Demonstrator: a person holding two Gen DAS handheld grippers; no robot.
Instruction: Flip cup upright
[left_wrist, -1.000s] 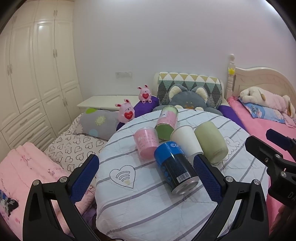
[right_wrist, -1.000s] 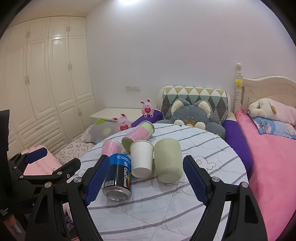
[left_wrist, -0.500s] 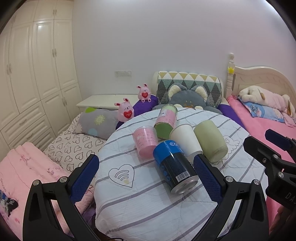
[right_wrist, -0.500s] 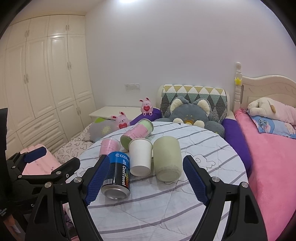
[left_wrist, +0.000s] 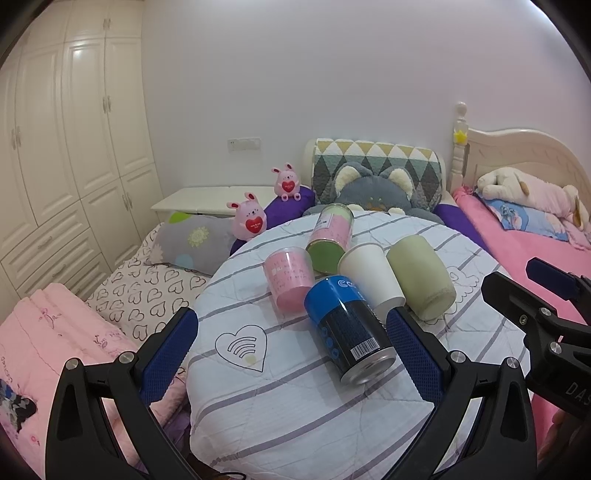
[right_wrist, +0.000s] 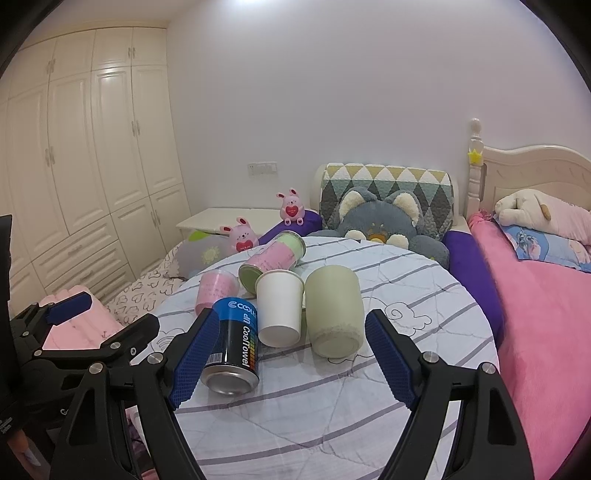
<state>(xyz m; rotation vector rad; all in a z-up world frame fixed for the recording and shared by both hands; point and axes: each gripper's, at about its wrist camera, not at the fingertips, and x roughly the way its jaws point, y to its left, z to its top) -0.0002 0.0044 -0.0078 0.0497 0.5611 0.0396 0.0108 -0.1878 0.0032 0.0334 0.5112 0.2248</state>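
Note:
Several containers lie tipped over on a round table (left_wrist: 295, 406) with a striped cloth. A white paper cup (left_wrist: 371, 275) (right_wrist: 277, 307) lies between a blue-black can (left_wrist: 349, 328) (right_wrist: 236, 343) and a pale green cup (left_wrist: 419, 280) (right_wrist: 334, 308). A pink cup (left_wrist: 290, 278) (right_wrist: 216, 288) and a pink-green tin (left_wrist: 330, 232) (right_wrist: 273, 258) lie behind. My left gripper (left_wrist: 291, 354) is open and empty, just short of the can. My right gripper (right_wrist: 288, 354) is open and empty, in front of the white and green cups.
A pink bed (right_wrist: 546, 332) with plush toys lies to the right. A grey cat cushion (right_wrist: 380, 221) and pink bunny toys (left_wrist: 251, 221) sit behind the table. A white wardrobe (left_wrist: 55, 147) fills the left. Pink bedding (left_wrist: 55, 350) lies lower left.
Both grippers have edged slightly forward toward the cups; the cups and cans have not moved. Both stay open.

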